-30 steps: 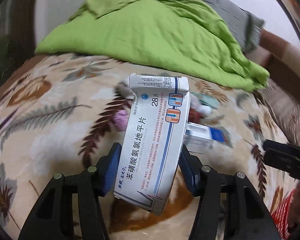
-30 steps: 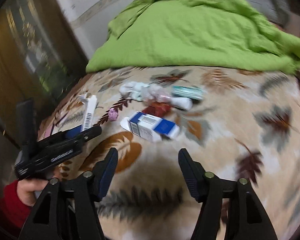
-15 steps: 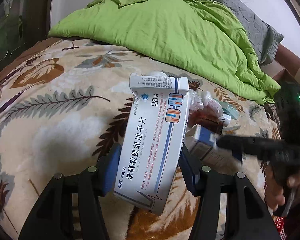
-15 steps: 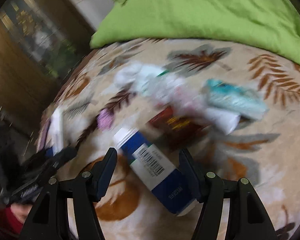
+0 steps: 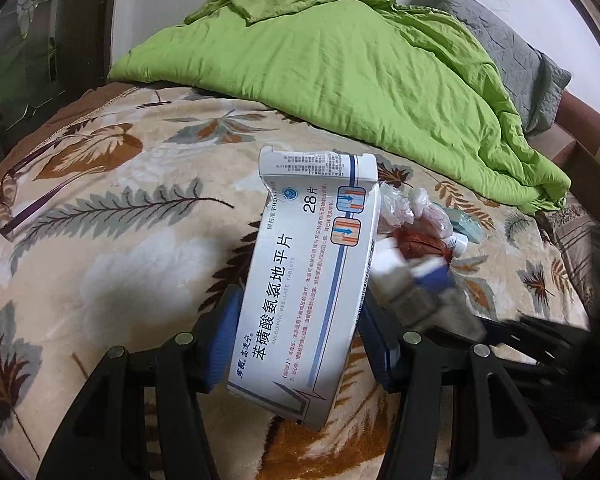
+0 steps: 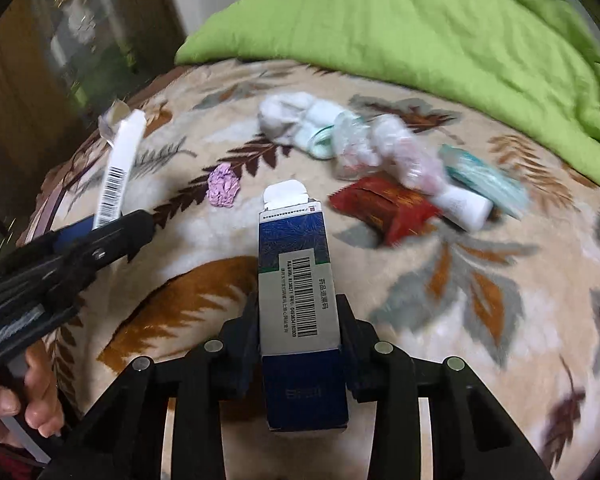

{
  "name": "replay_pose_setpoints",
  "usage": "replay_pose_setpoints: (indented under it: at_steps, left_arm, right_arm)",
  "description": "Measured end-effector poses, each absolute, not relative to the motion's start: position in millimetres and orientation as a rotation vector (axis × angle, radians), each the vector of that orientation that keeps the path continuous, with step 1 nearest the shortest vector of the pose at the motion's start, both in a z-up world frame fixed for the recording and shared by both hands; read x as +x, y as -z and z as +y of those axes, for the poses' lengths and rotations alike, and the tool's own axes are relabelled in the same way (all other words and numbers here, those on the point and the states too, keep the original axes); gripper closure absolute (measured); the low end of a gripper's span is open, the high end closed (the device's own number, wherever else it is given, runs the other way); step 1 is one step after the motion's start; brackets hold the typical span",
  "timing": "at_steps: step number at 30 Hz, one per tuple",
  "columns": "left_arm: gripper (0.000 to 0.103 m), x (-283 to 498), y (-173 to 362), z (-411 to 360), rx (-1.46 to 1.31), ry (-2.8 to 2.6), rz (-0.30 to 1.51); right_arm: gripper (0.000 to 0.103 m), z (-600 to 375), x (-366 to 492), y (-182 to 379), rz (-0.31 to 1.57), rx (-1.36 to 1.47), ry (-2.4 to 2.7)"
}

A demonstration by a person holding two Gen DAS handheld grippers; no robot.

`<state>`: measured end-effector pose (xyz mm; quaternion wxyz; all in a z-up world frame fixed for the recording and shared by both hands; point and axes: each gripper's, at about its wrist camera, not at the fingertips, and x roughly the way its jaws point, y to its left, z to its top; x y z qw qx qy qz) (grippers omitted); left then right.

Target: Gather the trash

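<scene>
Bed cover [image 5: 100,264]: leaf-patterned, beige; all the litter is spread on it.

Green quilt [image 5: 340,64]: heaped at the far side; not judged to be trash.

White pill box [image 5: 312,280]: clamped between the pads of the left gripper [image 5: 300,336] and held clear of the cover, end flap open.

Blue-and-white carton [image 6: 300,304]: gripped by the right gripper [image 6: 300,340], whose jaws have just been closing on its sides; barcode upward, top flap open. Whether it is lifted cannot be told.

Remaining litter, judged still to be collected:
- red wrapper [image 6: 384,208], flat, near the carton's far end;
- clear crumpled plastic [image 6: 384,148] and white wad [image 6: 288,114], touching one another;
- teal packet [image 6: 484,180] beside a small white tube [image 6: 460,204];
- purple paper ball [image 6: 223,191], lying apart.

Progress: two items are secured and about six are left; the task is judged less than half done.

Unclear: no bin is seen in either view. In the left view, the pile is mostly hidden behind the pill box and the carton is blurred.
</scene>
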<state>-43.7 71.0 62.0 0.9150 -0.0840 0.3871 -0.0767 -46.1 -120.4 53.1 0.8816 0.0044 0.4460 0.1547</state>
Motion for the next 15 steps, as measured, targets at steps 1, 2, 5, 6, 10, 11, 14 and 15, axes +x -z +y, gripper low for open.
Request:
replay_pose_setpoints:
  at_steps: [1, 2, 5, 6, 10, 11, 14, 15]
  left_arm:
    - [0.047, -44.5, -62.1, 68.7, -0.167, 0.160, 0.795]
    - [0.047, -45.5, -62.4, 65.9, -0.162, 0.166, 0.794]
    - [0.047, -51.7, -62.9, 54.6, -0.141, 0.185, 0.789]
    - [0.047, -55.4, -63.7, 49.9, -0.129, 0.191, 0.784]
    - [0.047, -69.7, -68.8, 34.8, -0.067, 0.194, 0.750]
    - [0.047, -73.2, -70.2, 32.1, -0.053, 0.193, 0.741]
    - [0.047, -86.3, -73.3, 26.5, -0.023, 0.194, 0.721]
    - [0.047, -90.6, -73.2, 26.1, -0.021, 0.196, 0.721]
  right_arm:
    - [0.065, -126.2, -54.9, -57.2, 0.907, 0.027, -0.292]
    - [0.065, -131.7, -65.6, -61.3, 0.883, 0.041, -0.252]
    - [0.065, -149.6, -89.9, -68.7, 0.827, 0.107, -0.167]
    - [0.065, -154.9, -93.7, -70.9, 0.818, 0.130, -0.150]
    - [0.065, -176.2, -112.9, -86.3, 0.741, 0.214, -0.080]
    - [0.065, -179.3, -116.6, -87.6, 0.731, 0.229, -0.066]
    - [0.065, -180.2, -126.7, -93.9, 0.692, 0.222, -0.033]
    - [0.065, -178.3, -129.3, -96.8, 0.676, 0.206, -0.024]
